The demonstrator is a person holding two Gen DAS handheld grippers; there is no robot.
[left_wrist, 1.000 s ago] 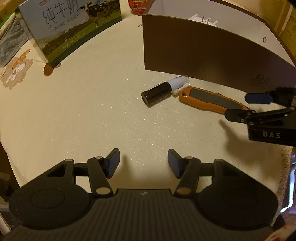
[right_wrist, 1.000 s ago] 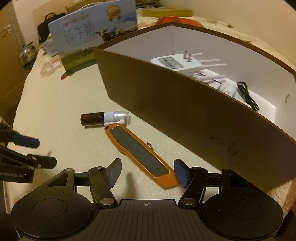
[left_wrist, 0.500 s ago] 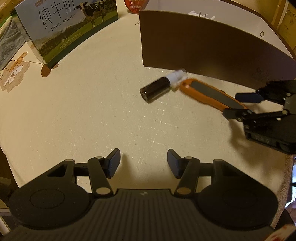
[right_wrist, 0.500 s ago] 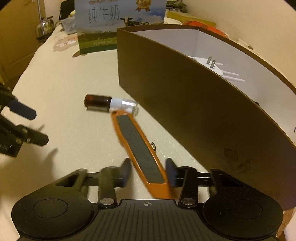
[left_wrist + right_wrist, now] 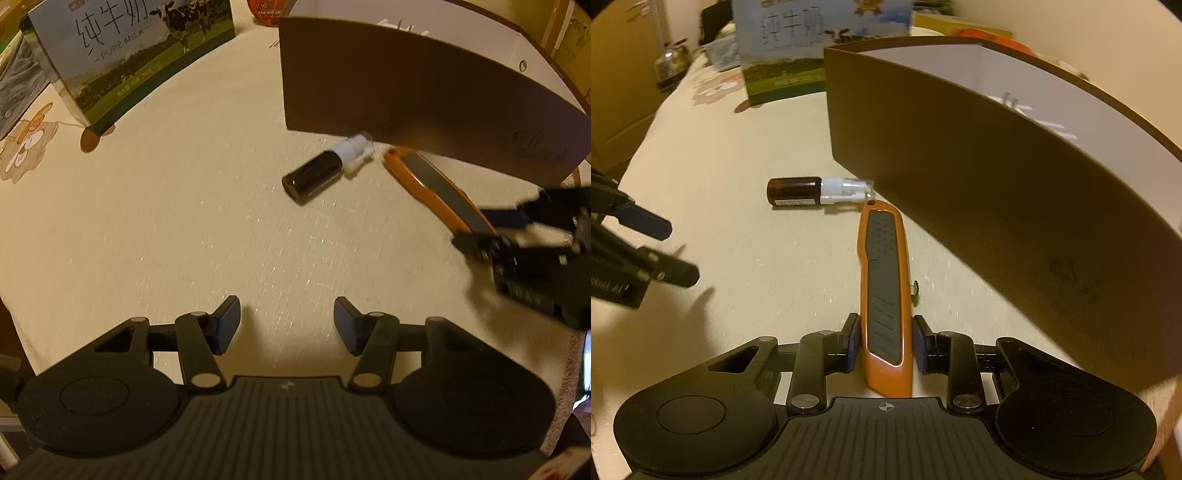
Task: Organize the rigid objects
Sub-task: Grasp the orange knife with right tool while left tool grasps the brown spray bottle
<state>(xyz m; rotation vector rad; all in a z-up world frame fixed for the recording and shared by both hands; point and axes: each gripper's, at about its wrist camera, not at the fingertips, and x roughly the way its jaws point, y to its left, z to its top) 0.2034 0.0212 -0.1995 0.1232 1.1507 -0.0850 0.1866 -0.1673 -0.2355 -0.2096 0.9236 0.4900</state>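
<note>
An orange utility knife (image 5: 884, 295) with a dark ribbed grip is being clamped near its rear end by the right hand-held gripper (image 5: 885, 341) at the lower centre of the right wrist view; its jaws have just been closing, and the blue pads are being pressed against the knife's two sides. The knife's far tip is being pointed up the frame toward a small dark bottle (image 5: 798, 192) with a white spray top, lying on its side on the cream tabletop (image 5: 738, 155) just beside the wall of a brown cardboard box (image 5: 997, 206).

In the left wrist view the left hand-held gripper (image 5: 287, 325) is being held half open over bare tabletop at the lower centre, with nothing between its pads. The same bottle (image 5: 317, 175) and knife (image 5: 436, 192) are being shown right of centre there, with the right hand-held gripper (image 5: 480, 230) blurred at the right edge.

A milk carton (image 5: 129, 55) is being shown at the upper left of the left wrist view, with "PURE MILK" readable under large Chinese characters and a picture of cows. In the right wrist view the carton's (image 5: 809, 48) print is too blurred to be read. Only the right wrist view is showing the box's white inside, where pale objects are being glimpsed indistinctly, and a metal kettle (image 5: 670, 64) at the upper left.
</note>
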